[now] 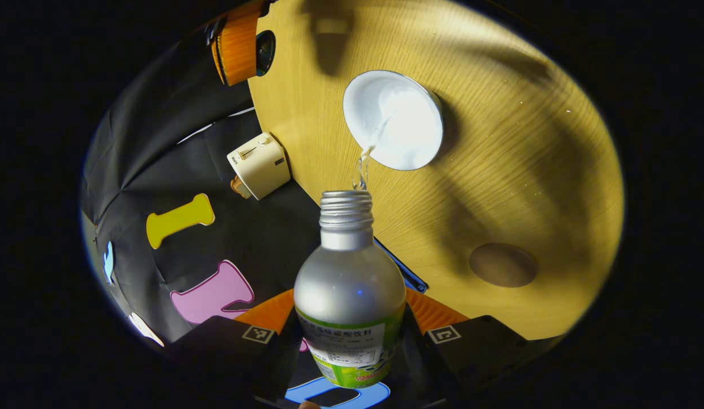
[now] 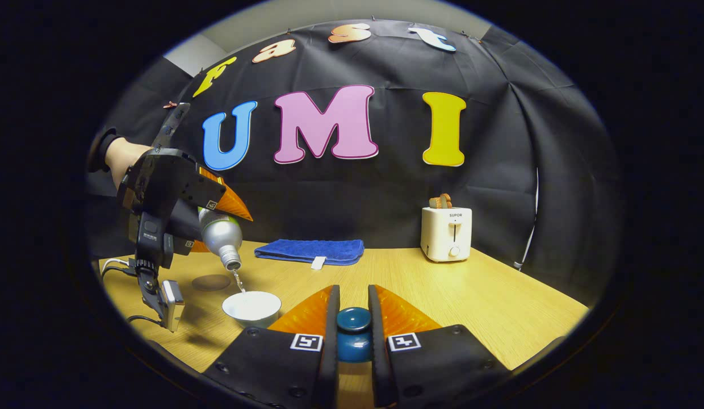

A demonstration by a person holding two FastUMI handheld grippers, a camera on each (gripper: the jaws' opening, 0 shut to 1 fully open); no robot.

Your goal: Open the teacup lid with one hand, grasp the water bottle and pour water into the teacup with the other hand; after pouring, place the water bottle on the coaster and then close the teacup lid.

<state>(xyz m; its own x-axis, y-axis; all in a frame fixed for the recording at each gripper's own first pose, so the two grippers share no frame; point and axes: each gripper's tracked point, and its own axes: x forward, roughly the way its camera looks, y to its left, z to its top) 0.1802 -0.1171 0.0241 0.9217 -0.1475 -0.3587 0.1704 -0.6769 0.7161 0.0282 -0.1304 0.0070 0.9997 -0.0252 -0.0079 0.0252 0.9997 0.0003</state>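
The left gripper (image 2: 216, 218) clasped a tilted water bottle (image 1: 349, 295), pouring a thin stream into the open teacup (image 1: 393, 120) on the worktop (image 1: 499, 170). The right gripper (image 2: 353, 332), nearby, clenched the teacup lid (image 2: 353, 335) by its knob, off the cup.

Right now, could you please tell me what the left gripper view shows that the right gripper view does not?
Left gripper view: the label of the water bottle, clamped in the left tongs, and a look straight down into the teacup. Right gripper view: the teacup lid pinched in the right tongs, and the hand holding the left tongs. Both: the bottle tilted, water streaming into the open teacup, the coaster bare, the toaster, the wooden table.
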